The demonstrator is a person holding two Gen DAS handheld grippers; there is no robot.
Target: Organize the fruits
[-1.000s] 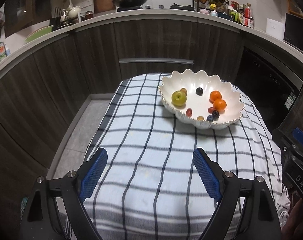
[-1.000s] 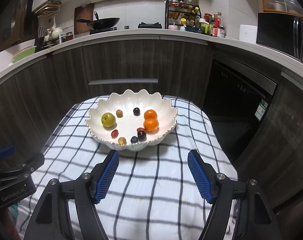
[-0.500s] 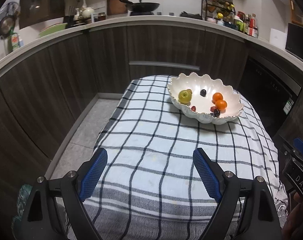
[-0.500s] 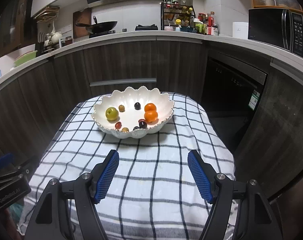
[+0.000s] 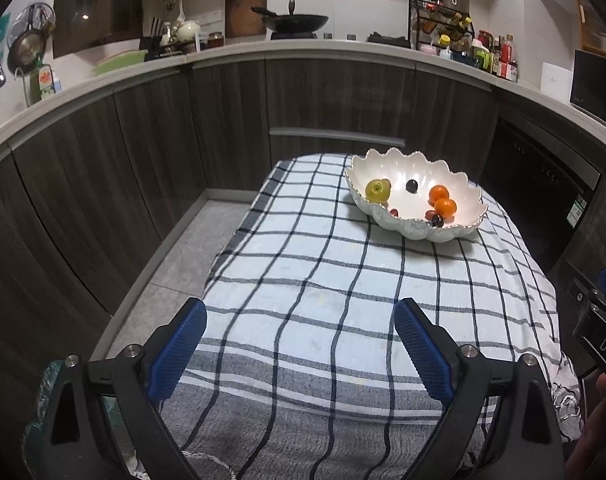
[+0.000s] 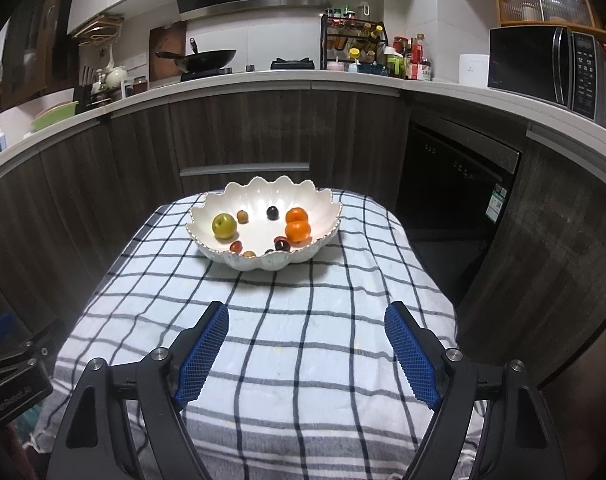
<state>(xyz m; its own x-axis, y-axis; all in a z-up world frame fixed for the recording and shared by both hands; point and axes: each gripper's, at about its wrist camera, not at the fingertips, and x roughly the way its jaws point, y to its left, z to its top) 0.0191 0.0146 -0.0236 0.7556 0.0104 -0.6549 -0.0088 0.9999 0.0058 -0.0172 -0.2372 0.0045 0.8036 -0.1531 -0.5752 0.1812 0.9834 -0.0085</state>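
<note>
A white scalloped bowl (image 6: 227,258) (image 5: 417,234) stands at the far end of a checked cloth (image 6: 303,320) (image 5: 323,280). Inside lie a green apple (image 6: 224,225) (image 5: 376,190), two oranges (image 6: 297,231) (image 5: 445,207), a dark plum (image 6: 272,212) (image 5: 412,185) and several small red and brown fruits (image 6: 235,246). My left gripper (image 5: 299,320) hovers over the cloth's near part, well short of the bowl, jaws opening with nothing between them. My right gripper (image 6: 306,322) faces the bowl from the near side, also opening and empty.
Dark wood cabinets curve around the table, with a floor gap (image 5: 175,264) on the left. A dishwasher front (image 6: 455,184) stands to the right. The counter behind carries a wok (image 6: 207,58), a spice rack (image 6: 353,46) and a microwave (image 6: 543,68).
Both grippers have drawn back from the bowl, which looks smaller and farther now. The jaws of both stand slightly wider than before.
</note>
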